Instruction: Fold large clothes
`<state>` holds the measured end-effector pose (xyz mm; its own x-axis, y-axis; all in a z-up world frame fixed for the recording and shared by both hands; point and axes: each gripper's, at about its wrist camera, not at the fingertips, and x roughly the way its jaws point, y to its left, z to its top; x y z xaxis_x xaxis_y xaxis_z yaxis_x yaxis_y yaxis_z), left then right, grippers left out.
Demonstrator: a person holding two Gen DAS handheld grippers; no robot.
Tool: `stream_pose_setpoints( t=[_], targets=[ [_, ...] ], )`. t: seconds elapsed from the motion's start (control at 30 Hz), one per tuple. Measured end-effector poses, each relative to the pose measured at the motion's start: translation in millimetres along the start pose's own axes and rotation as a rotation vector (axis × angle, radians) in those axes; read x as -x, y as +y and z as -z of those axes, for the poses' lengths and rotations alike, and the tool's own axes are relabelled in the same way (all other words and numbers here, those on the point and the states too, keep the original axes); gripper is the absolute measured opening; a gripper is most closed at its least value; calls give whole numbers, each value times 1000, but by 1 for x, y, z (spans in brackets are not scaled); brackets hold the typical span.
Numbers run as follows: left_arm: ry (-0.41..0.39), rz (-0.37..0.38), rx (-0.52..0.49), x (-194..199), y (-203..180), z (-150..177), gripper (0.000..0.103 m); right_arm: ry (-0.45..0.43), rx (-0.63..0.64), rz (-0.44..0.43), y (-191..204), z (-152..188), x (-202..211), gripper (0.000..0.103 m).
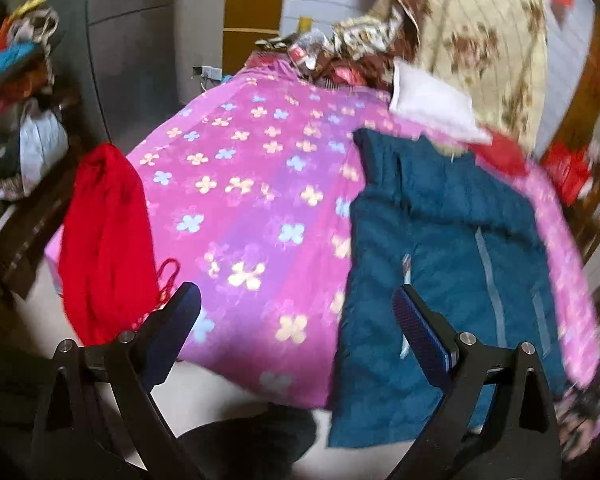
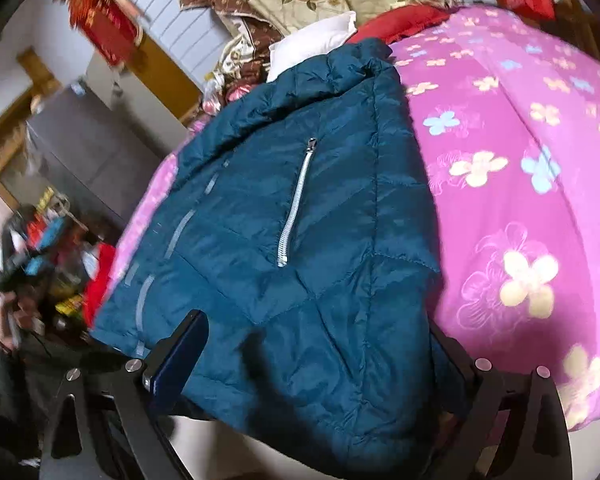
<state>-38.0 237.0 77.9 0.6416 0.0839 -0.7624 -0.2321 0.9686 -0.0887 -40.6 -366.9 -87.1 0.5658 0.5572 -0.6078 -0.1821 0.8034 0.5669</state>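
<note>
The teal jacket (image 2: 300, 220) lay on the pink flowered bedspread (image 1: 240, 184), its lower part hanging over the bed edge. The left gripper (image 1: 296, 320) stood open and empty above the bedspread. The right gripper (image 2: 320, 344) stood open, its jaws straddling the jacket's hem.

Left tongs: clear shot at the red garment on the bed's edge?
Probably yes. The left tongs stand open and empty, and the red garment hangs just off their left finger with only pink bedspread between. The teal jacket lies on the other side.
</note>
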Motion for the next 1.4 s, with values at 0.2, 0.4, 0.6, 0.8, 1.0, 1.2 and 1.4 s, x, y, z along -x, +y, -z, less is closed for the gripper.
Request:
stream_pose_setpoints(
  t=[0.2, 0.4, 0.6, 0.8, 1.0, 1.2, 1.4],
  targets=[
    [104, 36, -54, -71, -24, 73, 97, 9, -2, -38, 4, 2, -3, 85],
    [187, 144, 34, -125, -28, 100, 97, 6, 10, -49, 5, 3, -5, 85],
    [173, 385, -37, -118, -57, 110, 96, -41, 8, -66, 2, 4, -8, 85],
    [168, 420, -8, -111, -46, 115, 58, -61, -2, -51, 6, 11, -4, 85],
    [170, 383, -19, -119, -46, 105, 41, -79, 37, -40, 10, 2, -18, 85],
    [151, 365, -81, -116, -56, 114, 41, -88, 93, 51, 17, 3, -23, 70],
    [147, 430, -42, -124, -56, 107, 51, -120, 3, -10, -1, 4, -19, 55]
  ],
)
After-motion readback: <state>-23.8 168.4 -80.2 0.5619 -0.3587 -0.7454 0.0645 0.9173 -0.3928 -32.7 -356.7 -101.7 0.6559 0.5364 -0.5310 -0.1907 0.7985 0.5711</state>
